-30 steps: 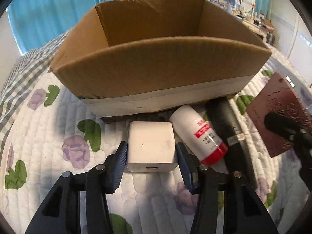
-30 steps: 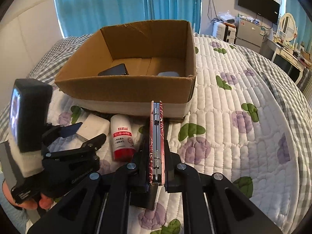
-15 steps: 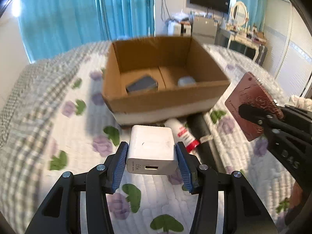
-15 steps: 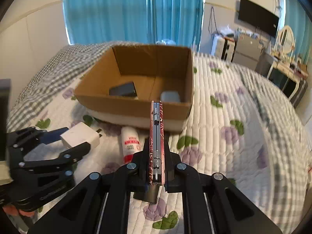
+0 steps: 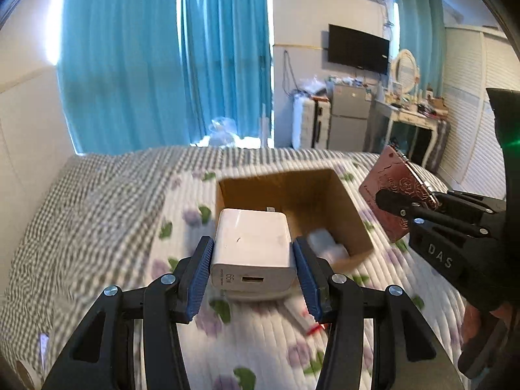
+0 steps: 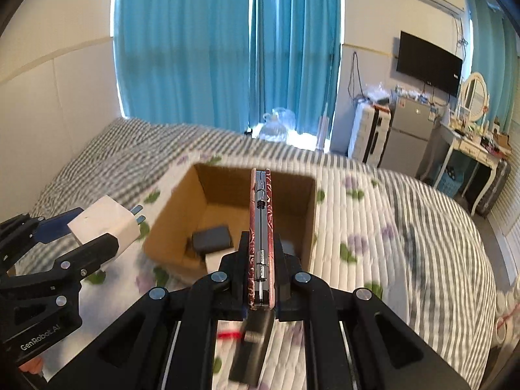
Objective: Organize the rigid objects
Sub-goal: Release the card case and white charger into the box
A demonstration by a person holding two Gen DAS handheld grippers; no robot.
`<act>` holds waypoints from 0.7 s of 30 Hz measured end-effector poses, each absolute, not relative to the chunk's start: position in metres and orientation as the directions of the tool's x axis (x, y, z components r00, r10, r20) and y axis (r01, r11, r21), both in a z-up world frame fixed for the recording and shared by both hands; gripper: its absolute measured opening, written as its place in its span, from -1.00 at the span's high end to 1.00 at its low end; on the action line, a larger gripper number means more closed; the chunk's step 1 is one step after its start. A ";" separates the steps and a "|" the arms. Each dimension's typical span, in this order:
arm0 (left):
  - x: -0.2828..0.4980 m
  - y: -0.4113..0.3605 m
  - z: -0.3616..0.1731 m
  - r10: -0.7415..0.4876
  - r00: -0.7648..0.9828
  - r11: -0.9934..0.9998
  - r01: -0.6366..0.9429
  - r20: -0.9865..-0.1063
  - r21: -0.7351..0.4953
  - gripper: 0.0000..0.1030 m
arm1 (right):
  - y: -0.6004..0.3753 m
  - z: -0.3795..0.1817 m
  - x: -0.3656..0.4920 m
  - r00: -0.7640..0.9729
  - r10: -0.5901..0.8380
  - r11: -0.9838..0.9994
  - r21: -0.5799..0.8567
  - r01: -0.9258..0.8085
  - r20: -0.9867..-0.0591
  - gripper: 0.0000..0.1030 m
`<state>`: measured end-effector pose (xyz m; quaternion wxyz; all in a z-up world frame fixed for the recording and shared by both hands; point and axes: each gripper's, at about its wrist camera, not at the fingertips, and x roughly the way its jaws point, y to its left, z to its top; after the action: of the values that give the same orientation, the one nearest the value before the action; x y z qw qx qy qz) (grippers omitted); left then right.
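My left gripper [image 5: 253, 276] is shut on a white 66W charger block [image 5: 253, 250] and holds it high above the bed, in front of the open cardboard box [image 5: 325, 195]. It also shows in the right wrist view [image 6: 104, 224], left of the box [image 6: 175, 227]. My right gripper [image 6: 260, 279] is shut on a flat red patterned case [image 6: 260, 237], held on edge above the box's near side. The case also shows in the left wrist view [image 5: 398, 195]. Inside the box lie a dark flat object [image 6: 211, 237] and a pale object [image 5: 325, 243].
The box sits on a quilted floral bedspread [image 6: 373, 227]. A white bottle with a red band [image 6: 232, 334] and a black cylinder [image 6: 253, 347] lie blurred on the bed below my grippers. Blue curtains, a small fridge and a dressing table stand beyond the bed.
Both grippers have risen well above the bed with their objects held. The box now looks smaller and lower, and its inside is seen from above.
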<state>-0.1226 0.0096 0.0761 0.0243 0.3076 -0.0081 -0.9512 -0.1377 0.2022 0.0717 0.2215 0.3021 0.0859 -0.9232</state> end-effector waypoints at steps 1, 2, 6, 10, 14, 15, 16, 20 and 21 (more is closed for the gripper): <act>-0.134 0.008 0.076 -0.060 -0.811 -0.998 0.051 -0.581 0.032 0.01 | 0.201 0.074 -0.145 -0.722 -0.361 -0.887 -0.022 0.461 -0.590 0.82; -0.142 0.007 0.075 -0.064 -0.812 -0.998 0.057 -0.580 0.030 0.01 | 0.199 0.076 -0.156 -0.722 -0.364 -0.887 -0.018 0.462 -0.588 0.82; -0.183 0.005 0.064 -0.079 -0.818 -0.997 0.074 -0.569 0.032 0.01 | 0.191 0.066 -0.201 -0.703 -0.371 -0.884 0.001 0.467 -0.607 0.82; -0.215 0.010 0.044 -0.106 -0.815 -0.994 0.084 -0.570 0.064 0.01 | 0.186 0.041 -0.247 -0.661 -0.376 -0.884 0.039 0.465 -0.650 0.82; -0.236 0.013 0.020 -0.106 -0.792 -0.994 0.087 -0.601 0.061 0.01 | 0.185 0.010 -0.277 -0.624 -0.371 -0.887 0.064 0.457 -0.688 0.82; -0.239 0.013 0.014 -0.106 -0.789 -0.994 0.084 -0.606 0.064 0.01 | 0.185 0.004 -0.282 -0.618 -0.369 -0.887 0.064 0.457 -0.694 0.82; -0.239 0.014 0.009 -0.104 -0.788 -0.995 0.080 -0.607 0.067 0.01 | 0.185 0.000 -0.285 -0.614 -0.371 -0.885 0.064 0.461 -0.697 0.82; -0.242 0.021 -0.004 -0.104 -0.773 -0.994 0.068 -0.625 0.082 0.01 | 0.185 -0.001 -0.288 -0.579 -0.435 -0.856 0.118 0.503 -0.689 0.39; -0.242 0.021 -0.005 -0.100 -0.768 -0.995 0.065 -0.632 0.079 0.01 | 0.187 0.002 -0.287 -0.585 -0.443 -0.857 0.129 0.499 -0.680 -0.09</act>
<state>-0.2422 0.0214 -0.0054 0.0441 0.3374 -0.0260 -0.9400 -0.2873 0.1875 0.0025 0.2647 0.3709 0.0377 -0.8893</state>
